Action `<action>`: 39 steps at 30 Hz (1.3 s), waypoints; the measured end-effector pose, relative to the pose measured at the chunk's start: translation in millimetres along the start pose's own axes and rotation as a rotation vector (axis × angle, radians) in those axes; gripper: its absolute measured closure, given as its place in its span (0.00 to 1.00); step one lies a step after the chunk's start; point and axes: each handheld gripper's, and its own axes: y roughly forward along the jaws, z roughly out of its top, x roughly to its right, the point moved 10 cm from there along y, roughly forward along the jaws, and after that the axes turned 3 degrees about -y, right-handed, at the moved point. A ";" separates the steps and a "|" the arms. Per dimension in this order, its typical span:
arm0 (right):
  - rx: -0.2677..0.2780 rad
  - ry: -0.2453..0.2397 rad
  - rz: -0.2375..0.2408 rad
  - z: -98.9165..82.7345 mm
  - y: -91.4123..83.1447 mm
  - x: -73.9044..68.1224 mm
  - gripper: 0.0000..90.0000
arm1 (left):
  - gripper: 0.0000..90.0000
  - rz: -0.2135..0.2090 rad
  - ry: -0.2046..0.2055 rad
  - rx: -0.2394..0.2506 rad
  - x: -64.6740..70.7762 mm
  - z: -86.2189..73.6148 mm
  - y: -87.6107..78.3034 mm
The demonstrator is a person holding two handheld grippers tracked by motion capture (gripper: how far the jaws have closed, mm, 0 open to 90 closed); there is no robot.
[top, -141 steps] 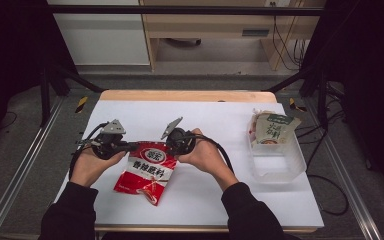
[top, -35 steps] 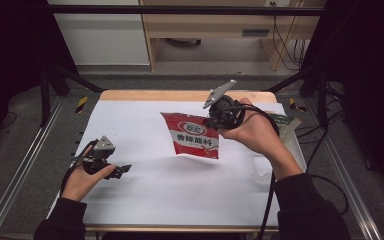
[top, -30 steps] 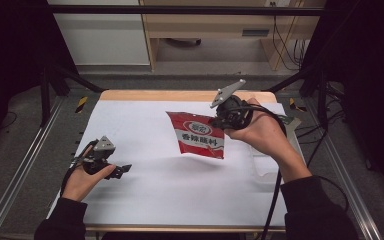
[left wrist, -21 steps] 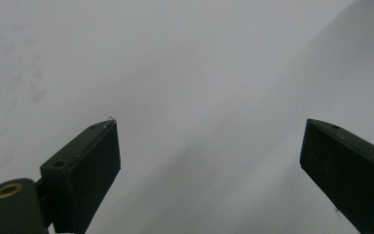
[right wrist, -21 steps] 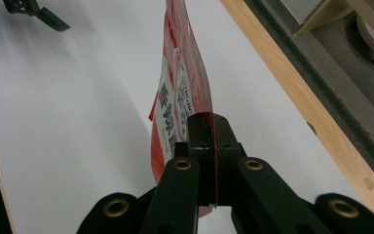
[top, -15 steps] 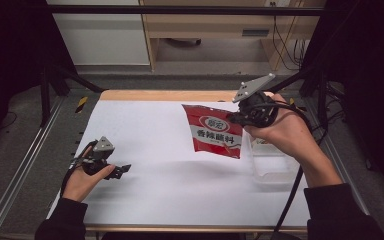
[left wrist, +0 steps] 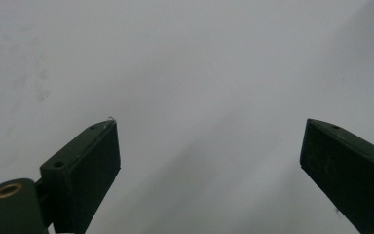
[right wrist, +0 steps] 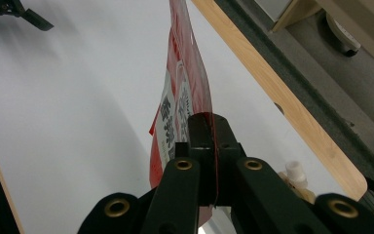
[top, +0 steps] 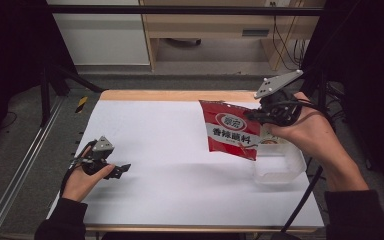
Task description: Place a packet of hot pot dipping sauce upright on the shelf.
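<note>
The table (top: 180,150), a white top with a light wooden edge along its far side, carries a clear plastic container (top: 279,167) near its right edge and the person's left hand (top: 82,180) resting on the near left part, the broad middle lying bare.

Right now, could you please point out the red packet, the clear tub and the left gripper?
red packet (top: 230,131): high view, printed front.
clear tub (top: 280,170): high view, near wall.
left gripper (top: 122,168): high view, between its tips.
</note>
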 end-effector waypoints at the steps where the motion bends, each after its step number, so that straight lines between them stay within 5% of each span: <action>1: 0.002 0.000 -0.003 -1.7 -1.7 1.4 1.00 | 0.09 0.001 0.000 -0.001 -0.2 -0.1 -0.1; 39: -0.025 0.173 -0.127 -96.1 -60.6 59.3 1.00 | 0.09 0.011 -0.013 -0.002 -5.0 -2.7 -1.8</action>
